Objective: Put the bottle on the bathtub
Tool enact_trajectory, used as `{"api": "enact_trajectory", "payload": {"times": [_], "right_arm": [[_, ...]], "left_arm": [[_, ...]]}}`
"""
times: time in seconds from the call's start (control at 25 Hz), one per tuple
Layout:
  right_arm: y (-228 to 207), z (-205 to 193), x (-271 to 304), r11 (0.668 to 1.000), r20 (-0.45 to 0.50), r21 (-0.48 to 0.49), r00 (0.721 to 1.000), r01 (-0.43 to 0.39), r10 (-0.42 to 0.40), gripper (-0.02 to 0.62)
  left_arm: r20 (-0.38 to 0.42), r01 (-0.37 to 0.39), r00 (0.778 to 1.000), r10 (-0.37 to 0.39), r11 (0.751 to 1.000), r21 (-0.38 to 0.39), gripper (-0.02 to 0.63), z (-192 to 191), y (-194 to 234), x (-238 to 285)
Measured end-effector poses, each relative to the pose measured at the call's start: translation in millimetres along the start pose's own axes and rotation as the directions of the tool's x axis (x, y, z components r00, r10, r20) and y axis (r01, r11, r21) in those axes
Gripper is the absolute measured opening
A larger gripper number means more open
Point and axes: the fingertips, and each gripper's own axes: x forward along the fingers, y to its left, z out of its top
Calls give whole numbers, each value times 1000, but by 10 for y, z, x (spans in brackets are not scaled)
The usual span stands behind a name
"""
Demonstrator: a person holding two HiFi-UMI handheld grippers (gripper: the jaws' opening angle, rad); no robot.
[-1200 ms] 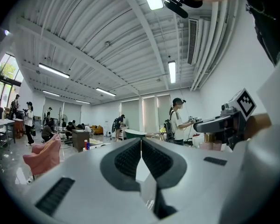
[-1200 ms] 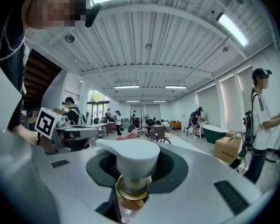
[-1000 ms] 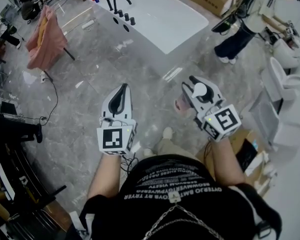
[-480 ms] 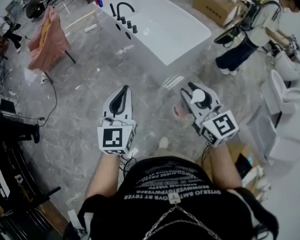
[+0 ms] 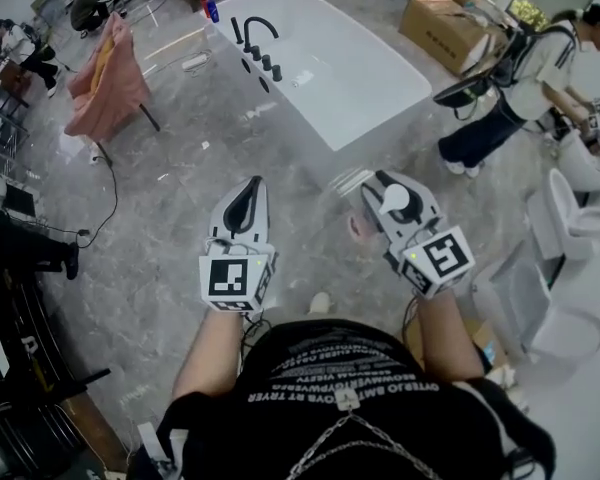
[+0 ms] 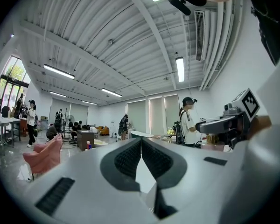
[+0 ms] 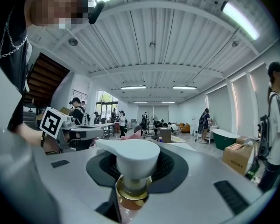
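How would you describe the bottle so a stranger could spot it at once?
This side of the white bathtub are two hand-held grippers. The bottle sits in the jaws of the right gripper. It has a white pump top and a pinkish body, while the left gripper is shut on nothing.

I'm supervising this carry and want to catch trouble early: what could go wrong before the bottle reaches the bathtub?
1. The right tongs hold the bottle only near the neck, under its pump head, so the hanging body could swing or slip while walking.
2. The black faucet and knobs crowd one end of the bathtub rim, so setting down there risks a knock.
3. A person stands close to the tub.
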Motion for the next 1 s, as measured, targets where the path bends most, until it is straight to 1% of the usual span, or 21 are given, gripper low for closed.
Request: {"api": "enact_trajectory", "payload": {"times": [0.2, 0.4, 0.52, 0.64, 0.8, 0.92, 1.0], "right_arm": [[-204, -31, 91, 999, 24, 33, 1000, -8, 8, 115], [-224, 8, 106, 999, 33, 29, 999, -24, 23, 115], [-275, -59, 89, 999, 28, 45, 999, -19, 18, 115], [-308, -175, 191, 998, 27, 55, 1000, -15, 14, 115], [-314, -150, 335, 999, 22, 44, 1000, -13, 12, 115], [-343, -131, 433, 999, 22, 46, 1000, -10, 9, 115], [-375, -115, 523, 999, 21, 44, 1000, -3, 2, 115]], "left_arm": [[-11, -6, 1000, 6, 1000, 7, 5, -7, -60, 164], [-12, -10, 1000, 11, 1000, 20, 5, 67, -87, 170], [-22, -8, 1000, 8, 1000, 16, 5, -6, -109, 197], [-28, -4, 1000, 4, 1000, 17, 5, -138, -34, 265], [-33, 3, 999, -2, 999, 34, 5, -164, 82, 349], [-31, 10, 999, -9, 1000, 6, 5, -150, 147, 422], [-31, 16, 999, -16, 1000, 1, 5, -167, 216, 487]]}}
